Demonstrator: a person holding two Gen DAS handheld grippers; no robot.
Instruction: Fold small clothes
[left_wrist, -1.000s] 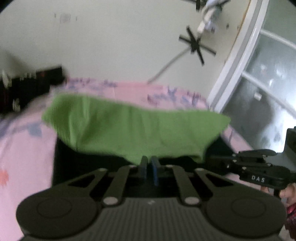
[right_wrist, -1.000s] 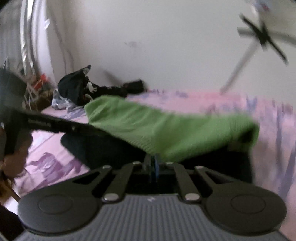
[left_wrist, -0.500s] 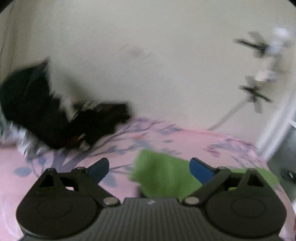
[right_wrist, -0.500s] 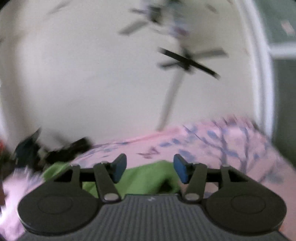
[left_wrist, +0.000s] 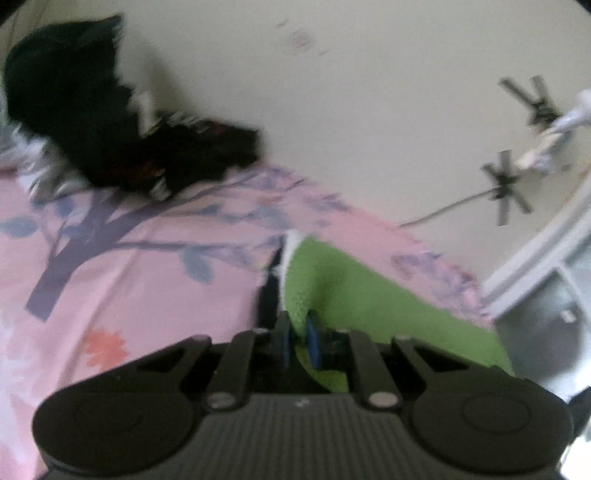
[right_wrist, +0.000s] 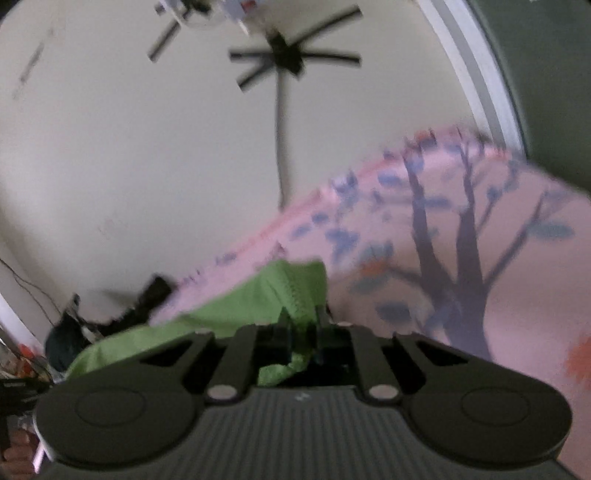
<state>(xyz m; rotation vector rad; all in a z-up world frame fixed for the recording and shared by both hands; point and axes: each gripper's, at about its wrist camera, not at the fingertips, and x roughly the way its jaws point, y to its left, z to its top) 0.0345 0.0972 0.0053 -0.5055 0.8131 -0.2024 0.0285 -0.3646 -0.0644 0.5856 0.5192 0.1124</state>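
On the pink tree-printed bedsheet (left_wrist: 140, 288), the green knitted garment (left_wrist: 369, 295) lay pinched at both ends.
Left gripper (left_wrist: 297, 341) and right gripper (right_wrist: 301, 334), jaws just closing, each clamped its cloth; lifting evenly, keeping the edge taut, would fold it cleanly.

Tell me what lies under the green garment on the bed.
A dark layer shows along the edge of the green garment, over the pink bedsheet. Whether it is the garment's own or separate, and how far it runs underneath, is covered.
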